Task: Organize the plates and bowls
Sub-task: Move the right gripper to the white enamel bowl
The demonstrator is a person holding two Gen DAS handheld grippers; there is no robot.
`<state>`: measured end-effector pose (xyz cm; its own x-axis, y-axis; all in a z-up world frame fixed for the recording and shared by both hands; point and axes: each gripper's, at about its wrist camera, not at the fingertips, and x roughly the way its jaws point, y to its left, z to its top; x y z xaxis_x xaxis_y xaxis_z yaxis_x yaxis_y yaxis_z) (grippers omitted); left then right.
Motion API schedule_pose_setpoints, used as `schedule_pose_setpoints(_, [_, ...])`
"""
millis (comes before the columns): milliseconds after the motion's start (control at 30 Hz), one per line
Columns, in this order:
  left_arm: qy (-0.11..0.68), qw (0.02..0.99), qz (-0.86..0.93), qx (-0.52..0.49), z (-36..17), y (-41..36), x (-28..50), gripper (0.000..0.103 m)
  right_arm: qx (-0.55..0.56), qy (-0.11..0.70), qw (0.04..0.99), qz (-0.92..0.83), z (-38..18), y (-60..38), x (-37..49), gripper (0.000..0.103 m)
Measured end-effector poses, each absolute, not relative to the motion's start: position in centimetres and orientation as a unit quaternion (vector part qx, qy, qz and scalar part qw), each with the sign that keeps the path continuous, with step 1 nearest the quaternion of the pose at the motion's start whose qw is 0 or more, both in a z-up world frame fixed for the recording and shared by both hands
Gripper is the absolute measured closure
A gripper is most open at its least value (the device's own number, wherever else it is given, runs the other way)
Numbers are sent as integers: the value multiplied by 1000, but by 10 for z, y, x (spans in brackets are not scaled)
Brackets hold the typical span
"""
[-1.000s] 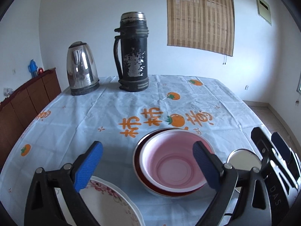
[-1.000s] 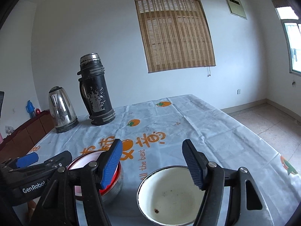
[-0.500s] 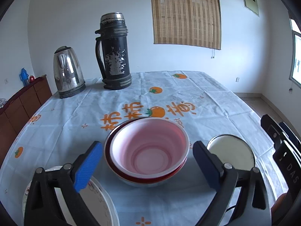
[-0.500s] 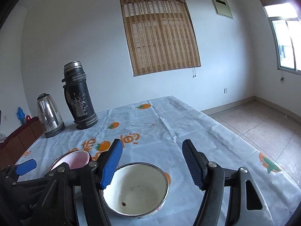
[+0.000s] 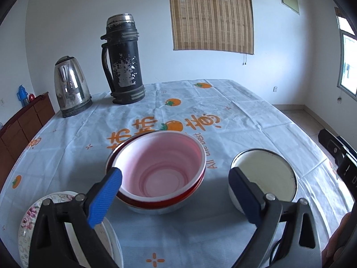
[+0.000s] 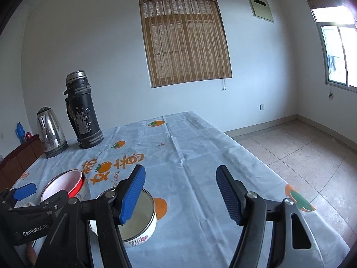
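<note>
You are holding your left gripper [image 5: 174, 192] wide open with nothing between its blue pads, hovering just in front of the pink bowl [image 5: 159, 167], which is sitting nested inside a red-rimmed metal bowl [image 5: 154, 207] on the desk [image 5: 245, 116]. Nearer to you than the pink bowl and off to its left, a floral plate [image 5: 29, 218] is lying flat under the left finger of that gripper, partly hidden by it. Just to the right of the pink bowl, the white enamel bowl [image 5: 265, 174] is standing upright on the cloth, apart from the stack; the gripper's right finger is overlapping its near rim in the left wrist view. You are carrying your right gripper [image 6: 180, 192] spread open and empty as well, above the desk on the far side of the white enamel bowl [image 6: 136, 221] from the pink bowl [image 6: 64, 185], with its left pad over that bowl's rim in the right wrist view. Well beyond the pink bowl, a steel kettle [image 5: 71, 87] and a tall black thermos [image 5: 123, 60] are standing side by side at the far edge of the desk, and behind them a bamboo blind [image 5: 212, 13] is hanging on the wall.
</note>
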<state>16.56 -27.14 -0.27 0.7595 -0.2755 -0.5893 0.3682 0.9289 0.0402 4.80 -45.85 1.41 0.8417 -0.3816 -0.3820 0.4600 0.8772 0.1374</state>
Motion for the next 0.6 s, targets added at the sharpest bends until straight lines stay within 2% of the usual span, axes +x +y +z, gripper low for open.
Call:
schedule_pose_setpoints(367, [323, 926, -179, 77, -15, -284, 162, 5, 119, 179, 956, -201, 18, -457, 50, 35])
schedule_pose_setpoints(600, [332, 926, -170, 63, -15, -289, 154, 5, 146, 212, 949, -181, 11, -465, 59, 35])
